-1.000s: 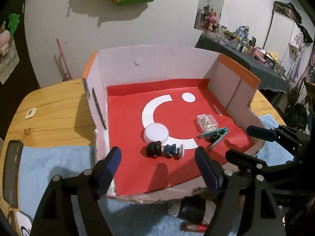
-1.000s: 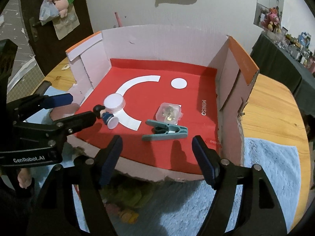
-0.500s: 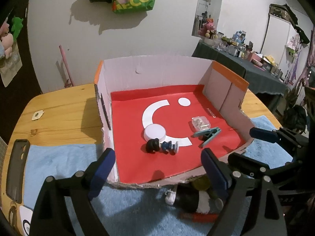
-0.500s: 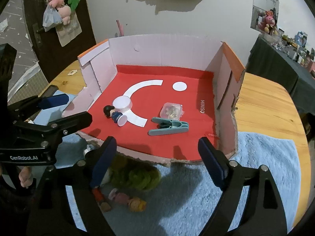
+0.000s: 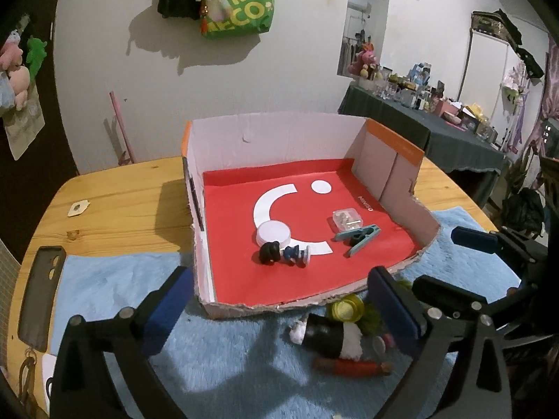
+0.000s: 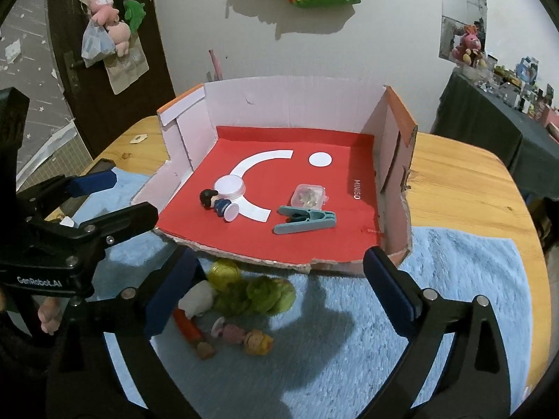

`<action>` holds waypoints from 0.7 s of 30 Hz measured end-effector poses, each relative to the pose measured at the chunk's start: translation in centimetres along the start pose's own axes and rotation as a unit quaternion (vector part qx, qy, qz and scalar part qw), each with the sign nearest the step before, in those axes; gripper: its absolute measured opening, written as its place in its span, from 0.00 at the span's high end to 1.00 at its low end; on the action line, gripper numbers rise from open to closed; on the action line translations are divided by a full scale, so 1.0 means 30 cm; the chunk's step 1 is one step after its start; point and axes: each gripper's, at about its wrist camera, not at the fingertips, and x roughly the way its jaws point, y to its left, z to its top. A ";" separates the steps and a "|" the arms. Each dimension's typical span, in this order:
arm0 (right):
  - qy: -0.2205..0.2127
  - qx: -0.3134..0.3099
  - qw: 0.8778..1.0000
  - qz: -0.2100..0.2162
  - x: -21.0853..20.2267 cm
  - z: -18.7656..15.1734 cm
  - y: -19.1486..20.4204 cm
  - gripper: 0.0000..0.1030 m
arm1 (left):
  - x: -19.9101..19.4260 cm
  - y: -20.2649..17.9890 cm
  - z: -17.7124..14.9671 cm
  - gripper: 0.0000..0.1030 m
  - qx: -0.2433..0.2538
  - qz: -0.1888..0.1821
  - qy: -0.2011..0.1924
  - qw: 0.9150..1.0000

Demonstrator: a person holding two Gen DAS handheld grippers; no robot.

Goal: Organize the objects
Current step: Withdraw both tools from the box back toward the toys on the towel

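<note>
Four things lie in the cardboard box: one figurine, one white lid, one clear case, one teal clip. More toys are heaped on the blue mat just outside. Left gripper and right gripper gape wide, holding nothing.

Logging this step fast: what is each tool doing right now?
Left tool: open, holding nothing.
Right tool: open, holding nothing.
</note>
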 end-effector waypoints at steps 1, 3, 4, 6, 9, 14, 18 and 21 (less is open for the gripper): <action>-0.002 0.001 1.000 -0.001 -0.008 -0.004 0.002 0.03 | -0.006 -0.001 -0.003 0.00 0.000 0.001 -0.002 1.000; -0.007 0.002 1.000 0.000 -0.024 -0.011 0.004 0.02 | -0.013 -0.002 -0.010 0.00 0.000 0.001 -0.003 1.000; -0.009 0.004 1.000 0.001 -0.033 -0.015 0.005 0.01 | -0.017 -0.003 -0.014 0.00 0.000 0.001 -0.003 1.000; -0.012 0.006 1.000 0.001 -0.047 -0.023 0.006 0.00 | -0.023 -0.004 -0.023 0.00 0.000 0.001 -0.003 1.000; -0.017 0.007 1.000 -0.001 -0.070 -0.034 0.008 0.00 | -0.030 -0.004 -0.035 0.00 -0.003 0.001 -0.002 1.000; -0.022 0.009 1.000 -0.004 -0.098 -0.055 0.014 0.00 | -0.052 -0.011 -0.066 0.00 -0.003 0.002 -0.003 1.000; -0.023 0.011 1.000 -0.004 -0.112 -0.072 0.018 0.00 | -0.052 -0.010 -0.066 0.00 -0.003 0.002 -0.003 1.000; -0.024 0.012 1.000 -0.004 -0.121 -0.085 0.019 0.00 | -0.063 -0.016 -0.091 0.00 -0.005 0.001 -0.003 1.000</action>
